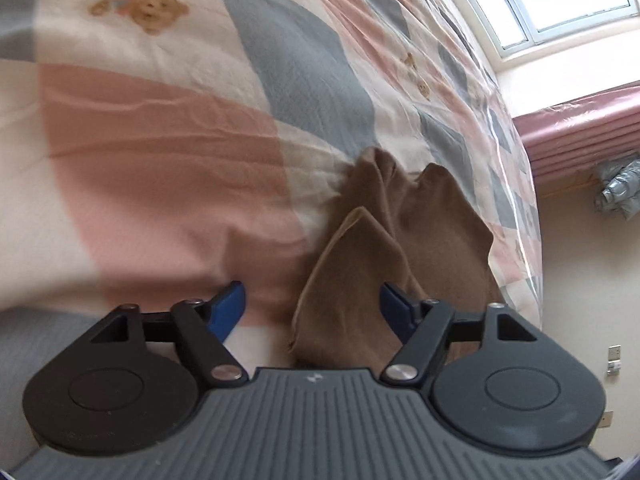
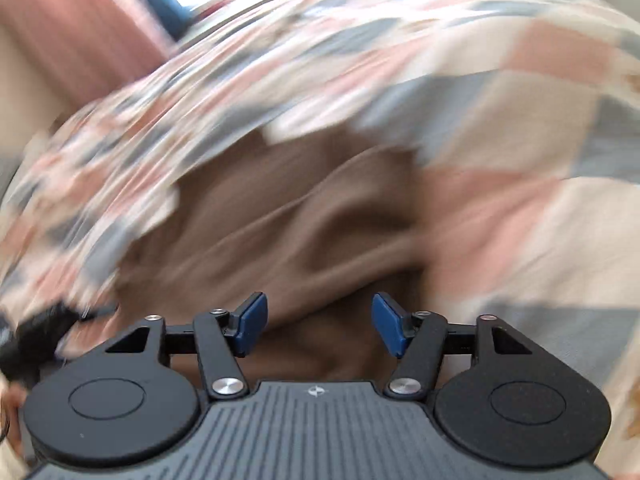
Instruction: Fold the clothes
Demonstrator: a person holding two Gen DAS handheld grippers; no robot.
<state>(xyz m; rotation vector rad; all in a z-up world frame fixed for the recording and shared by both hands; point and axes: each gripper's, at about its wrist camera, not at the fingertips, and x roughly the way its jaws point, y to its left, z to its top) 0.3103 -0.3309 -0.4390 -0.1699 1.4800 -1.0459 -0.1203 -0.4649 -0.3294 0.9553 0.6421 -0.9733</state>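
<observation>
- The left tongs (image 1: pixel 312 312) stand wide open with nothing between the blue pads (image 1: pixel 230 308); a fold of the brown garment (image 1: pixel 400 240) lies in the gap below them, and whether a pad touches it cannot be told.
- In the left wrist view the brown garment is a crumpled heap on the bed, running from the centre of the frame down toward 6 o'clock, with two pointed folds rising toward 12 o'clock.
- It rests on a patchwork quilt (image 1: pixel 160 160) of pink, grey and cream squares, with a teddy bear print (image 1: pixel 140 4) at 11 o'clock.
- A window (image 1: pixel 552 0) shows at 1 o'clock; below it, at 3 o'clock, a pink ribbed surface (image 1: pixel 580 136) and a grey bundle (image 1: pixel 618 192) near the wall.
- The right tongs (image 2: pixel 319 326) are also spread wide and hold nothing; their blue pads (image 2: pixel 252 328) hover over the brown garment (image 2: pixel 280 220).
- The right wrist view is heavily blurred: the garment fills the centre and spreads toward 6 o'clock, lying on the same quilt (image 2: pixel 520 200), which surrounds it from 9 o'clock over 12 to 3 o'clock.
- At 8 o'clock in that view a dark blurred shape (image 2: pixel 36 332) sits at the frame's edge; what it is cannot be told.
</observation>
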